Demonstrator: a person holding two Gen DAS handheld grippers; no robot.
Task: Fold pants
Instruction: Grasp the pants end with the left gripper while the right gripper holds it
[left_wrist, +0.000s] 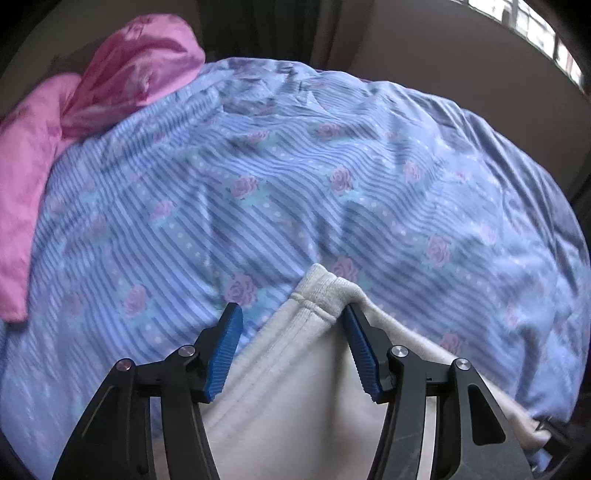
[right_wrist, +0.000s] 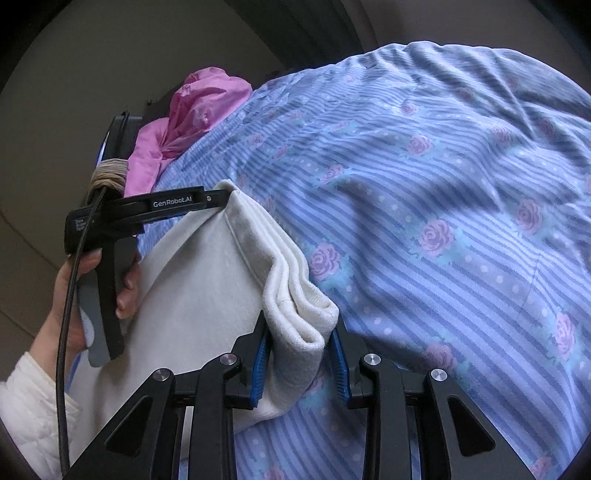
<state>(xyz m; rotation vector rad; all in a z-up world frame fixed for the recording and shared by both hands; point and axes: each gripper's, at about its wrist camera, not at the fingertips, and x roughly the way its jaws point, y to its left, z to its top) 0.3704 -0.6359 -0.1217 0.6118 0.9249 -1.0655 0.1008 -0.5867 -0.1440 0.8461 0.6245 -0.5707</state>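
The cream white pants (left_wrist: 295, 387) lie folded over a blue striped floral bedcover (left_wrist: 277, 184). In the left wrist view my left gripper (left_wrist: 293, 317) stands open, its blue pads on either side of the ribbed hem corner, not pinching it. In the right wrist view my right gripper (right_wrist: 301, 336) has a thick folded corner of the pants (right_wrist: 295, 295) between its blue pads; the jaws stand fairly wide around the bundle. The left gripper (right_wrist: 218, 197) shows there too, at the far corner of the pants, held by a hand (right_wrist: 74, 295).
A pink quilted garment (left_wrist: 92, 110) lies at the far left of the bed; it also shows in the right wrist view (right_wrist: 192, 118). The bedcover (right_wrist: 443, 221) spreads wide to the right. A beige wall and a window (left_wrist: 535, 29) lie behind.
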